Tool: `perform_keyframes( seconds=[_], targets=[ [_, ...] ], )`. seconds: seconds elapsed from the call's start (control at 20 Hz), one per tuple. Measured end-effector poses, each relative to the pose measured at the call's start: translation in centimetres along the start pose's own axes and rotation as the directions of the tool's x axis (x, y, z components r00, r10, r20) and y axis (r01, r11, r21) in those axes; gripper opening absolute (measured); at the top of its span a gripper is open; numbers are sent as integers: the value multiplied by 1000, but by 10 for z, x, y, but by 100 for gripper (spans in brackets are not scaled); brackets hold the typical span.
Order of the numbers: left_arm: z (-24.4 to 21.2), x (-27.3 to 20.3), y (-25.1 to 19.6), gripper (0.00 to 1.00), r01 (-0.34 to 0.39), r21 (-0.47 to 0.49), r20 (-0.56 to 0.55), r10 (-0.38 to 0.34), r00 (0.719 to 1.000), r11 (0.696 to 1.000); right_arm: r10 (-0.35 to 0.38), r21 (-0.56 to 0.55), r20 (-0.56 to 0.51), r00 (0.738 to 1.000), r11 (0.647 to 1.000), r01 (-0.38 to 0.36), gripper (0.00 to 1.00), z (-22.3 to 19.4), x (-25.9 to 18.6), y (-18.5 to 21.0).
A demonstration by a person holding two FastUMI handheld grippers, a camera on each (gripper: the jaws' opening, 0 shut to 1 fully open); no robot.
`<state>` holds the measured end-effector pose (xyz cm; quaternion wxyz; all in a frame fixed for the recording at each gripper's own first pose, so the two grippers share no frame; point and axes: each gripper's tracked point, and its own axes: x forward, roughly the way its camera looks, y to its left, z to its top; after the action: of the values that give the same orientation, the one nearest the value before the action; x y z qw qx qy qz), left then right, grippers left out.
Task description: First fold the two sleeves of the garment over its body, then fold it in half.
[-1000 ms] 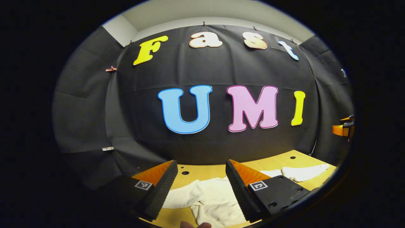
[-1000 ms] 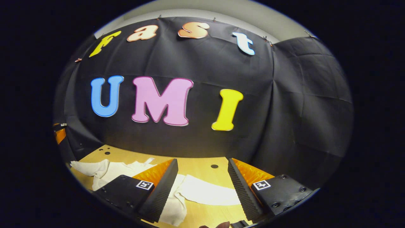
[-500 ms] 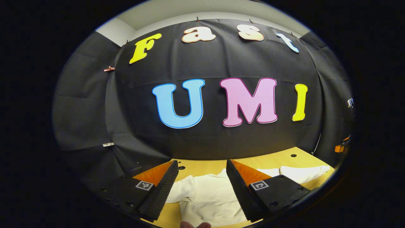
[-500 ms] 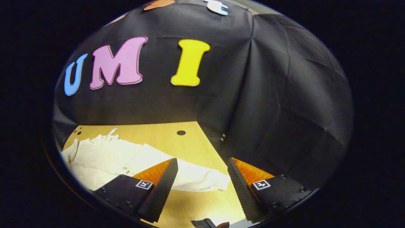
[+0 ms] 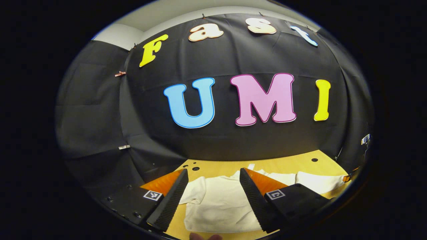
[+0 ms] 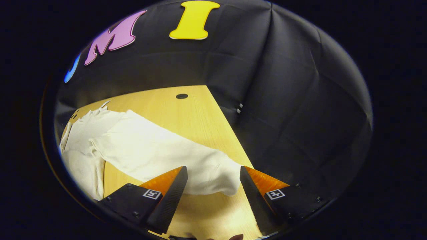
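White garment (image 5: 217, 203) lies flat on desk (image 6: 186, 110). Right hand-held gripper (image 6: 213, 186) wide open, gripping nothing, sleeve (image 6: 186, 163) end between its fingers. Left hand-held gripper (image 5: 213, 196) wide open over garment body, gripping nothing.

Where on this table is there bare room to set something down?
Bare table lies beyond the outstretched sleeve, between it and the black wall, around the round hole. A smaller strip lies in front of the sleeve's cuff, between the right hand-held gripper fingers. The shirt crowds the middle.
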<state>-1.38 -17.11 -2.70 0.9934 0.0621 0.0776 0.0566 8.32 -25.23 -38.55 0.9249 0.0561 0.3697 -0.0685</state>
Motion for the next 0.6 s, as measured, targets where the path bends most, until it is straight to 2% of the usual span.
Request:
perform_keyframes(
  seconds=[0.3,0.35,0.4,0.45,0.5,0.6],
  targets=[
    [7,-1,-3,97,-39,43,6,38,999,998,37,21,-89,995,999,-35,98,-26,30,-2],
    [9,0,-2,97,-48,53,9,48,999,997,48,47,-56,997,998,-45,98,-21,30,-2],
    [11,2,0,97,-54,59,13,53,998,997,53,60,-59,997,997,-50,92,-24,31,-2],
    [10,2,2,97,-59,60,13,58,998,996,54,58,-40,998,997,-51,93,-24,34,-1],
    [9,2,4,97,-63,56,14,63,998,996,61,52,-39,997,997,-59,87,-25,34,0],
    [7,2,8,97,-64,45,12,63,998,997,49,50,-41,998,998,-46,39,-22,33,-3]
  ],
)
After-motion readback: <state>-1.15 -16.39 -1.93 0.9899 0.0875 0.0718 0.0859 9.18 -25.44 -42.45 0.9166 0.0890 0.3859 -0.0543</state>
